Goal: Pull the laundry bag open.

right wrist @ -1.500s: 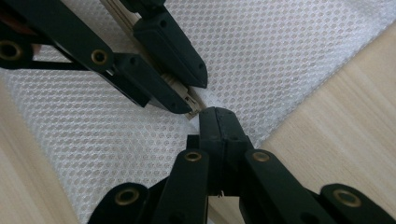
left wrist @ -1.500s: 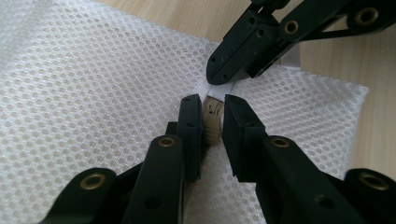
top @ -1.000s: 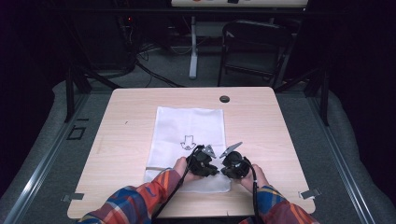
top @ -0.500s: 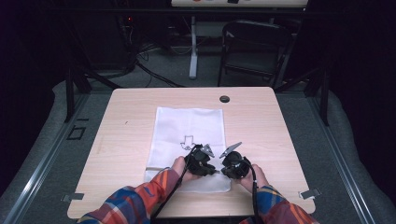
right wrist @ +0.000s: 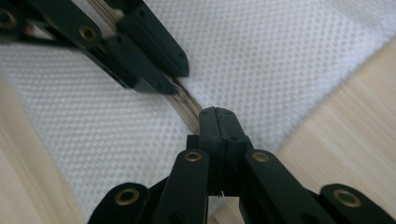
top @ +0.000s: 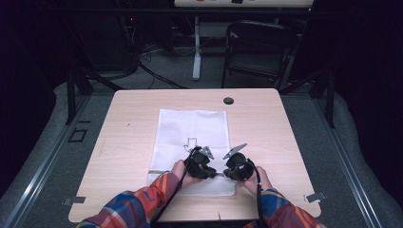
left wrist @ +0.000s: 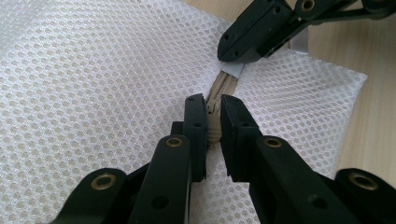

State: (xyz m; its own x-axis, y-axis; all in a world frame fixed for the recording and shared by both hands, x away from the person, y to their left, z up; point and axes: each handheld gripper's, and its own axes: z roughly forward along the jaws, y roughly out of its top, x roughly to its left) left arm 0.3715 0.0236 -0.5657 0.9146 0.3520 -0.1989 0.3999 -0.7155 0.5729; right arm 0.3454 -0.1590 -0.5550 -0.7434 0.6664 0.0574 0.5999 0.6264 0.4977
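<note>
On the pale wooden desk [top: 128, 128], a white mesh bag [top: 190, 128] lies flat, running from near the middle toward the near edge, where its zipper end sits. A small dark outline is printed on it just past its middle, and a round grommet hole [top: 228, 100] sits near the far edge of the desk.

Both of the person's hands, in plaid sleeves, come in over the near edge and meet at the bag's near end. The left gripper [left wrist: 212, 109] straddles the beige zipper [left wrist: 215, 93], its jaws drawn in against the tape from either side with only the zipper between them, so it seems to be pinching it. The right gripper [right wrist: 218, 116] has its jaws pressed together; in the left gripper view its tips sit on a small pale tab [left wrist: 232, 70] at the zipper line, probably the pull, though the actual bite is hidden.

Compared with a second ago, little has changed: the two grippers have stayed side by side at the same spot and the bag has not shifted. That suggests the grasp is just settled, with one gripper anchoring the tape and the other ready to draw the slider along. Whether the zipper is to open or close cannot be told.
</note>
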